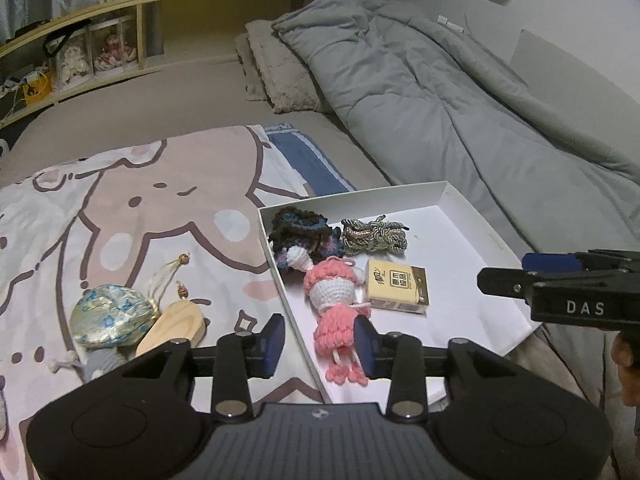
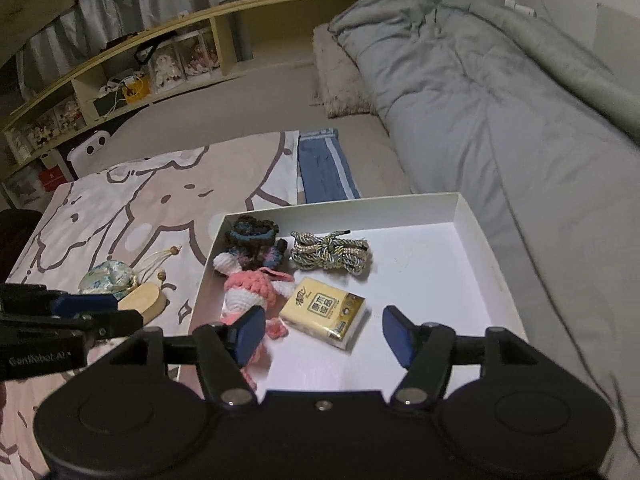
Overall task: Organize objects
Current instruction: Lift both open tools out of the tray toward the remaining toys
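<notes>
A white tray (image 1: 472, 216) (image 2: 492, 248) lies on the bed. Inside it are a pink and white crochet doll (image 1: 336, 308) (image 2: 248, 288), a dark crochet piece (image 1: 300, 232) (image 2: 252, 236), a bundle of braided cord (image 1: 374, 234) (image 2: 330, 256) and a yellow tissue pack (image 1: 398, 288) (image 2: 324, 312). My left gripper (image 1: 320, 346) hangs open above the tray's left wall and the doll's legs, with nothing held. My right gripper (image 2: 324, 338) is open above the tissue pack, apart from it. Left of the tray lie a brocade pouch (image 1: 108, 316) (image 2: 106, 278) and a wooden block (image 1: 172, 328) (image 2: 144, 302).
A cartoon-print cloth (image 1: 120, 216) (image 2: 132, 200) covers the bed under the loose things. A grey duvet (image 1: 460, 100) (image 2: 500, 100) lies bunched along the right. A folded blue cloth (image 1: 308, 160) (image 2: 324, 168) sits behind the tray. A wooden shelf (image 1: 100, 52) (image 2: 120, 76) runs along the back.
</notes>
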The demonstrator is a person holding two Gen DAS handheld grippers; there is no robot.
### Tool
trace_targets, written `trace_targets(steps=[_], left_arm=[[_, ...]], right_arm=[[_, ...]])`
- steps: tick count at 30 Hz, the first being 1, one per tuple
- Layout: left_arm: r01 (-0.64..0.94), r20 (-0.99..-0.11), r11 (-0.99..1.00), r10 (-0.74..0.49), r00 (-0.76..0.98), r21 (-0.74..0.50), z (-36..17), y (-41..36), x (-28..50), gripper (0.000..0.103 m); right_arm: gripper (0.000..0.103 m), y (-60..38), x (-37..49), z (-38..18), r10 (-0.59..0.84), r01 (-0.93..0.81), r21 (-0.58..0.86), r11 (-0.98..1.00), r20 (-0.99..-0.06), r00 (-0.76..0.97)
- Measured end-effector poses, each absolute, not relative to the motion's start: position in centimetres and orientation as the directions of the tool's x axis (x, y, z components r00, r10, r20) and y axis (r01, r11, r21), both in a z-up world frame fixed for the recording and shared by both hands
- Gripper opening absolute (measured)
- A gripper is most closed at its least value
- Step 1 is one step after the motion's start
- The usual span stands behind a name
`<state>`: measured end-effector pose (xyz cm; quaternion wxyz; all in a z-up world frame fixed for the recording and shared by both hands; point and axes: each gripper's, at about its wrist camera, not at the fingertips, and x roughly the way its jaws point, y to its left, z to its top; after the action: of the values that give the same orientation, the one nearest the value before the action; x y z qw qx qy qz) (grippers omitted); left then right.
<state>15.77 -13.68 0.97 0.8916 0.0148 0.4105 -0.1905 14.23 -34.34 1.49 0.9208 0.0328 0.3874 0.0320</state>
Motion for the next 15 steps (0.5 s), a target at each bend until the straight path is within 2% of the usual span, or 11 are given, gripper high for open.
trace_targets(steps=[5, 7, 11, 15], left_arm=[[0.344, -0.721, 0.93, -0.326, 0.612, -0.128, 2.0, -12.6, 14.1, 0.059], [0.34, -0.712, 0.931, -0.326, 0.622, -0.129, 2.5, -12.0, 13.4, 0.071], [0.336, -0.693, 0.935, -0.316, 0.648, -0.113, 3.2, -11.1, 12.3, 0.084], [0.324, -0.672, 0.941, -0.304, 0.676, -0.101, 3.7, -10.2, 11.0, 0.097]], right_arm=[[0.075, -33.7, 12.0, 2.6, 0.066, -0.037, 0.057, 0.998, -0.685, 0.725], [0.081, -33.5, 11.2, 3.0, 0.065, -0.037, 0.057, 0.998, -0.676, 0.734], [0.096, -33.0, 9.6, 3.5, 0.043, -0.03, 0.031, 0.999, -0.651, 0.758], [0.103, -32.8, 8.6, 3.8, 0.035, -0.018, 0.033, 0.999, -0.637, 0.77]])
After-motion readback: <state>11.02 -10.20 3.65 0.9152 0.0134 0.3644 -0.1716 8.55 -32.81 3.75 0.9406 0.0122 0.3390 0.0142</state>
